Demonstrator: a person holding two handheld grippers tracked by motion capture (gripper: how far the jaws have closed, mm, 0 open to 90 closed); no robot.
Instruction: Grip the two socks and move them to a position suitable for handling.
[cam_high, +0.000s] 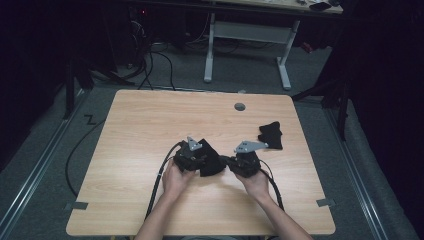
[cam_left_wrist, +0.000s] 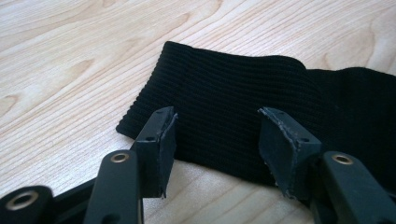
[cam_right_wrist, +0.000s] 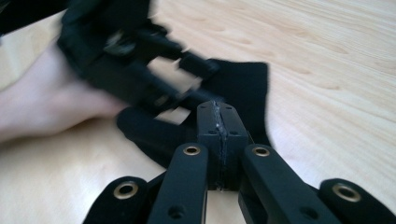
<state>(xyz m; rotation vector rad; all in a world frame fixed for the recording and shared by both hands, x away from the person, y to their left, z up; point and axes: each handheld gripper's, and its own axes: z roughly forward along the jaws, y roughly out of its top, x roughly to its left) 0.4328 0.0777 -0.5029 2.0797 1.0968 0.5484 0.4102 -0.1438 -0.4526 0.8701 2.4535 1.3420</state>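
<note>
Between both hands a black sock (cam_high: 212, 161) lies crosswise; left tool (cam_left_wrist: 217, 142) gapes, right tool (cam_right_wrist: 219, 122) closed, grip unclear

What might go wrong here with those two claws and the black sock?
The left gripper stands open with the black sock under its jaws, so closing may catch only the ribbed top layer. The right gripper is shut; whether it pinches any fabric is unclear, so the sock could slip free. Both grippers crowd together and might collide.

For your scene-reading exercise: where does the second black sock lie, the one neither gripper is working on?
In the high view the spare sock lies on the table's right half, just beyond the right gripper, below and right of the round grey hole.
</note>
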